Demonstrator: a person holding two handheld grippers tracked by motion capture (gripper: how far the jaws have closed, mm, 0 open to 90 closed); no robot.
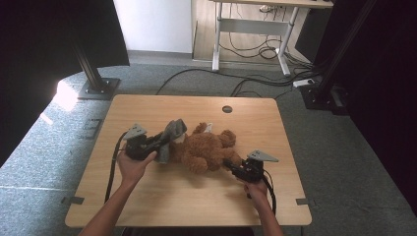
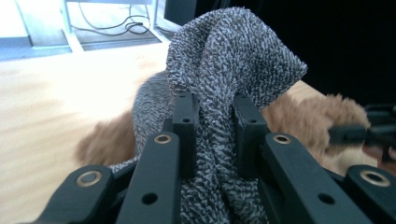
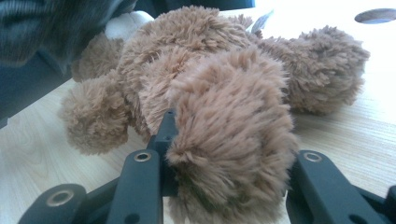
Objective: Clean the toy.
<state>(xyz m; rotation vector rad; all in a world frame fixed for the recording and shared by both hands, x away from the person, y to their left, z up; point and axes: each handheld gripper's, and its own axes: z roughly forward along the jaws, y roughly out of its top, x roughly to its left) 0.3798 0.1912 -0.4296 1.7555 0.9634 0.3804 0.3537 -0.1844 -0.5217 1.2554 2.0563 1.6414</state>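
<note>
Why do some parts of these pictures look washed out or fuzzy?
High view: bright glare patch on the floor at left. Left gripper view: grey knit cloth sharp, table behind it blurred. Right gripper view: teddy bear close and soft, tabletop overexposed at top right.

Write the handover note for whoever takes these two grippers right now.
Left gripper: shut on the grey knit garment, bunched up over the teddy bear's head end.
Right gripper: shut on a leg of the teddy bear, pinning it.
The bear lies mid-table; the garment drapes against its left end.
Done: both grips set.
Left: judging by the hold, work the garment along the bear; whether it goes on or comes off I cannot tell.
</note>
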